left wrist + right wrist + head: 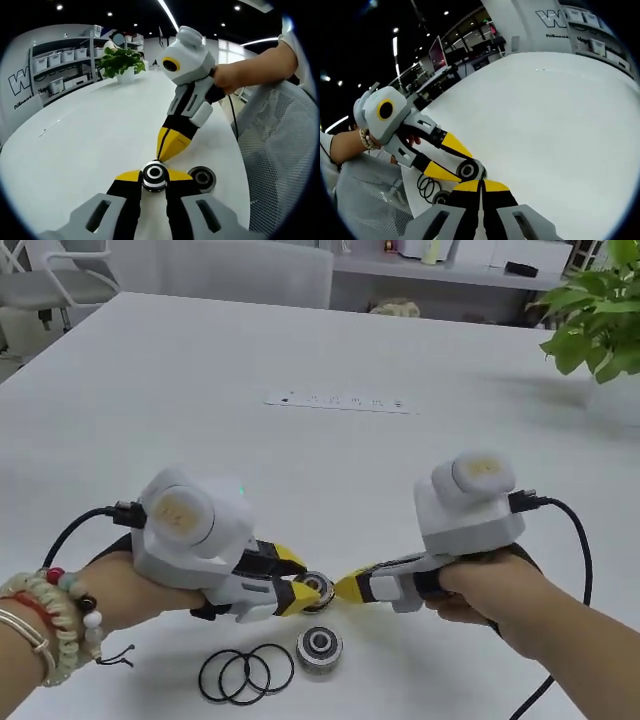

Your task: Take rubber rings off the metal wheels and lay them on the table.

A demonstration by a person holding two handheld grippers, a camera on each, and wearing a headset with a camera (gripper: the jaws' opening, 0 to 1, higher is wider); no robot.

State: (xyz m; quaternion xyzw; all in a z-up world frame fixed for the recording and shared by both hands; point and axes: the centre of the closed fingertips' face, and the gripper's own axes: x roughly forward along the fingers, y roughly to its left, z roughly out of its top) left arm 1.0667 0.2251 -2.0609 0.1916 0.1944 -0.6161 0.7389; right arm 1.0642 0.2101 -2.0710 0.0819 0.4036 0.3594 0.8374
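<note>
we find the left gripper [300, 587] with jaws pinching a small round metal wheel [154, 173]; the right gripper [345, 587], jaws pressed together, meets its rim. three black rubber rings [246, 673] lie at the white surface [300, 460] near edge.

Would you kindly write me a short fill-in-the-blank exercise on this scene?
1. The left gripper is shut on a ___.
2. ___ black rings lie on the table.
3. On the right gripper, the fingers are ___ (open/shut).
4. A second wheel lies on the table next to the ___.
Missing words: wheel; three; shut; rings.
</note>
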